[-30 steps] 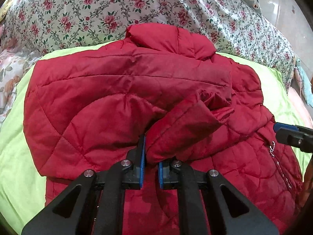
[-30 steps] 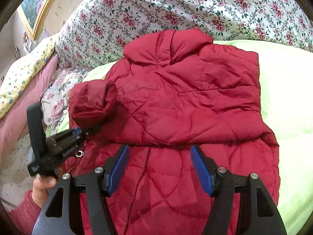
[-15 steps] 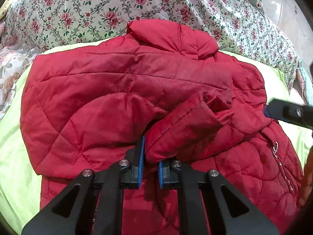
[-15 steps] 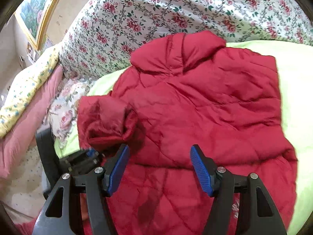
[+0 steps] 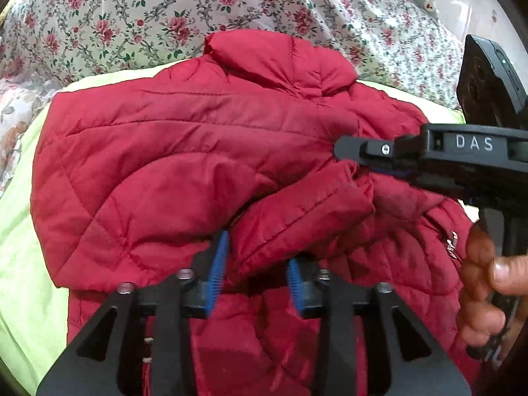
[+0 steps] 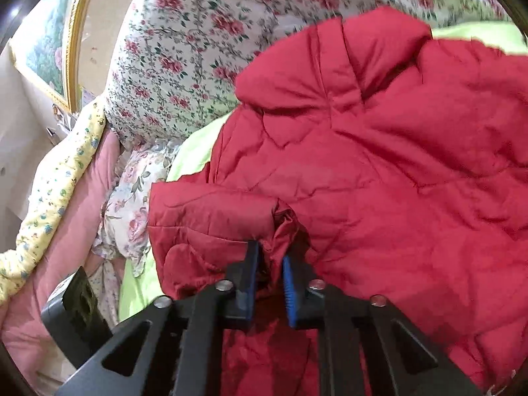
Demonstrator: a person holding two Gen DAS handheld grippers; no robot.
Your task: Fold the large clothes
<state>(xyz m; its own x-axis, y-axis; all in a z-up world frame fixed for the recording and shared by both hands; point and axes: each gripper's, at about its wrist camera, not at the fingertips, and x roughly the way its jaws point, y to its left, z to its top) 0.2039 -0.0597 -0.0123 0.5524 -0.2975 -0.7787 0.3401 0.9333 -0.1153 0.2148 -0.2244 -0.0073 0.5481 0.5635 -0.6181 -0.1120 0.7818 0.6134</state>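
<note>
Jacket (image 5: pixel 184 151) lies flat on bed w/ green sheet (image 5: pixel 19 231), collar toward headboard edge. Sleeve cuff (image 5: pixel 307 211) sits mid-body. Right gripper (image 6: pixel 269 270) jaws pinch cuff; left gripper (image 5: pixel 255 267) jaws spread around sleeve, no grip. Sleeve axis runs crosswise; right hand nearer.

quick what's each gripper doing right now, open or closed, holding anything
left gripper: open, jaws apart around the sleeve cuff of the red quilted puffer jacket.
right gripper: closed on that sleeve cuff.
</note>
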